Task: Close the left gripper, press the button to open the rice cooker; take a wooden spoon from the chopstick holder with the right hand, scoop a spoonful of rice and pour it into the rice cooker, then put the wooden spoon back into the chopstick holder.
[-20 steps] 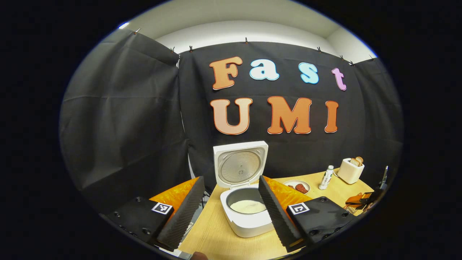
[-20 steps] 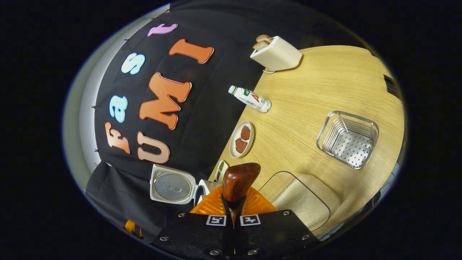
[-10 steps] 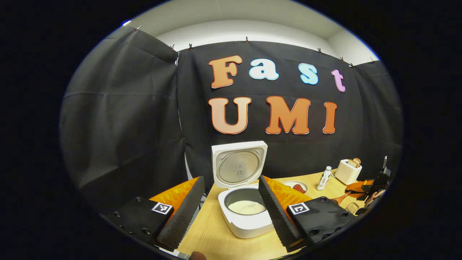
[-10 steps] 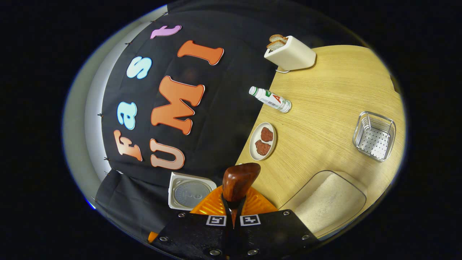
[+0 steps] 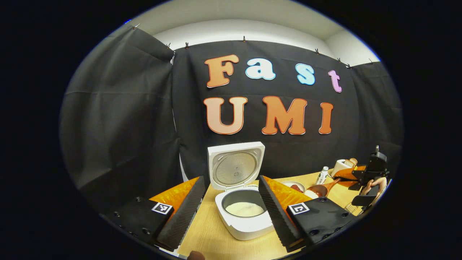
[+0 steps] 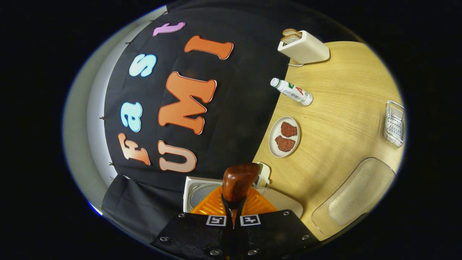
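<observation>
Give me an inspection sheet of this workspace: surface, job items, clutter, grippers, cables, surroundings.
Surface: wooden table, no spills seen.
Job items: rice cooker with lid up and rice in the pot; wooden spoon carrying rice in the left gripper view; clear rice tub; wire holder at the table's edge.
Clutter: toaster with bread, bottle, plate with two reddish pieces.
Grippers: left gripper open, holding nothing, facing the cooker; right gripper shut on the spoon handle.
Cables: a short cord by the toaster.
Surroundings: black cloth wall, white wall above.
</observation>
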`<act>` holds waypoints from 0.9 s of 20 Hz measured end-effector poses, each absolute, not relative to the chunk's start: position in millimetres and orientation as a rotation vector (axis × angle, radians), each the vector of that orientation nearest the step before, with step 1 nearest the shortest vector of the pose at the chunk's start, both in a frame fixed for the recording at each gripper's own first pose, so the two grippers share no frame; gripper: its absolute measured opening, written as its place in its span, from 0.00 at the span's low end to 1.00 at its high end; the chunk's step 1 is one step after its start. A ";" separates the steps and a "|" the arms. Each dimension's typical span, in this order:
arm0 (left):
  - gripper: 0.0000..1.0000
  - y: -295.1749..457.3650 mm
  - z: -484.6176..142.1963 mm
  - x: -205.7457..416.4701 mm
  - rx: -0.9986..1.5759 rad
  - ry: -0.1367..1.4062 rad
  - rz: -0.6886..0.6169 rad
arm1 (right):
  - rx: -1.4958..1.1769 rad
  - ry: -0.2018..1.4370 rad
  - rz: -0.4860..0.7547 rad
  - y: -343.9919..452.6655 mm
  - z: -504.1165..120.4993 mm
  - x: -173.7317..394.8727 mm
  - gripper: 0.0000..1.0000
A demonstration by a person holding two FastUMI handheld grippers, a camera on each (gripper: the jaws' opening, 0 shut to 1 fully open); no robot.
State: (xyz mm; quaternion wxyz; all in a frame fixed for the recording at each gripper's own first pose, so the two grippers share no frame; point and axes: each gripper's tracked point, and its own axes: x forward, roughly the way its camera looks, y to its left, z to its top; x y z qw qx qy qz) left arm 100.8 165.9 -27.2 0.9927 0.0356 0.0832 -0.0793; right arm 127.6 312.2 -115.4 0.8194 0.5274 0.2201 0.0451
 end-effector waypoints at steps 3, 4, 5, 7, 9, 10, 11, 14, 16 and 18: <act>1.00 171.8 -34.4 103.9 0.068 0.183 -0.161 | 1.107 0.459 0.116 334.8 -106.5 142.7 0.00; 1.00 173.7 -35.8 106.8 0.068 0.184 -0.159 | 1.097 0.457 0.121 342.5 -104.0 148.6 0.00; 1.00 175.5 -37.2 108.6 0.066 0.186 -0.158 | 1.091 0.455 0.127 350.7 -101.9 154.6 0.00; 1.00 178.7 -41.0 111.3 0.058 0.192 -0.157 | 1.080 0.460 0.138 366.5 -99.0 167.2 0.00; 1.00 184.7 -41.4 115.2 0.047 0.194 -0.151 | 1.062 0.456 0.148 380.9 -97.5 177.6 0.00; 1.00 184.5 -43.7 117.0 0.045 0.197 -0.154 | 1.046 0.448 0.151 386.9 -96.5 183.7 0.00; 1.00 185.9 -43.9 117.8 0.047 0.199 -0.155 | 1.027 0.442 0.151 392.7 -95.7 188.7 0.00; 1.00 189.3 -46.2 123.1 0.056 0.200 -0.159 | 0.948 0.433 0.151 410.0 -96.5 206.0 0.00; 1.00 192.2 -49.1 126.4 0.054 0.205 -0.159 | 0.902 0.430 0.155 421.5 -96.3 214.8 0.00; 1.00 196.9 -54.8 129.4 0.051 0.215 -0.155 | 0.867 0.420 0.163 429.6 -96.4 223.2 0.00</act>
